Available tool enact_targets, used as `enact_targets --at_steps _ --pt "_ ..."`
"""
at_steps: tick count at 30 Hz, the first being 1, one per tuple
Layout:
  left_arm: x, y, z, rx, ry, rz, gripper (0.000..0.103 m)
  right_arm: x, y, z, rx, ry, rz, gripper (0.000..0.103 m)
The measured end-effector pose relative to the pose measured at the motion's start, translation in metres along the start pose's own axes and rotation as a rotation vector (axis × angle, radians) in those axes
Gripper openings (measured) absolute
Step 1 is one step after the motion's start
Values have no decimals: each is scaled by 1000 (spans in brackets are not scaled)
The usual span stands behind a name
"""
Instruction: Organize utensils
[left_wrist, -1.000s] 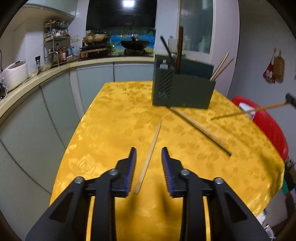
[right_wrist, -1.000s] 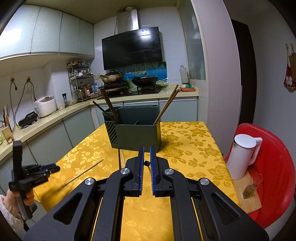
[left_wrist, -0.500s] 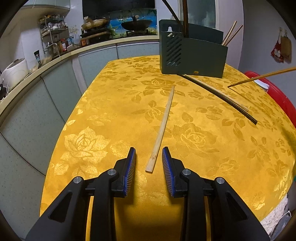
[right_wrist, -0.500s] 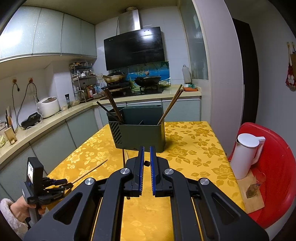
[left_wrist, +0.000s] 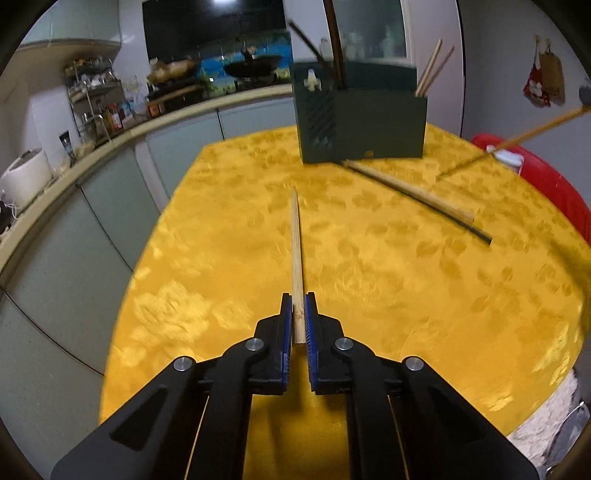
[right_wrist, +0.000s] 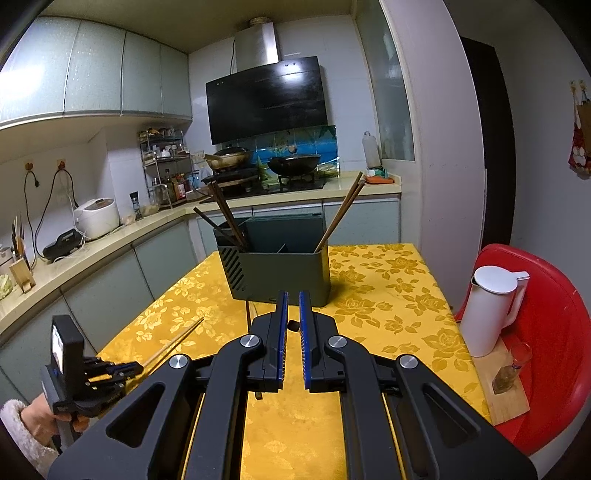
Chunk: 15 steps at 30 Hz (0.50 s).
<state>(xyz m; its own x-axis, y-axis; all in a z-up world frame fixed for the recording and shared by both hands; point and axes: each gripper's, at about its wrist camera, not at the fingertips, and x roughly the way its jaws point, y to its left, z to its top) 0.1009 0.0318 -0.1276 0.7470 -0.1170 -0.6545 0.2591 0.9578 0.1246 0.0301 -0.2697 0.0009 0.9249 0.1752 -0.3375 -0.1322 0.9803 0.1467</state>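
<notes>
bamboo chopstick (left_wrist: 296, 254) clamped in left gripper (left_wrist: 298, 314), jaws just closed

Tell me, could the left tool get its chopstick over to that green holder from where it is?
Probably yes. The left tool has just closed on the light chopstick, and only bare yellow cloth lies between it and the green holder.
</notes>
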Motion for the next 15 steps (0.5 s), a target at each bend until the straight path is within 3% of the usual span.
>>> enact_targets --at_steps 6,15 --pt "-36 8 29 -19 -63 -18 7 -7 3 4 0 -20 5 7" --pt "-40 1 38 20 -5 -32 5 -10 1 7 6 -29 8 7"
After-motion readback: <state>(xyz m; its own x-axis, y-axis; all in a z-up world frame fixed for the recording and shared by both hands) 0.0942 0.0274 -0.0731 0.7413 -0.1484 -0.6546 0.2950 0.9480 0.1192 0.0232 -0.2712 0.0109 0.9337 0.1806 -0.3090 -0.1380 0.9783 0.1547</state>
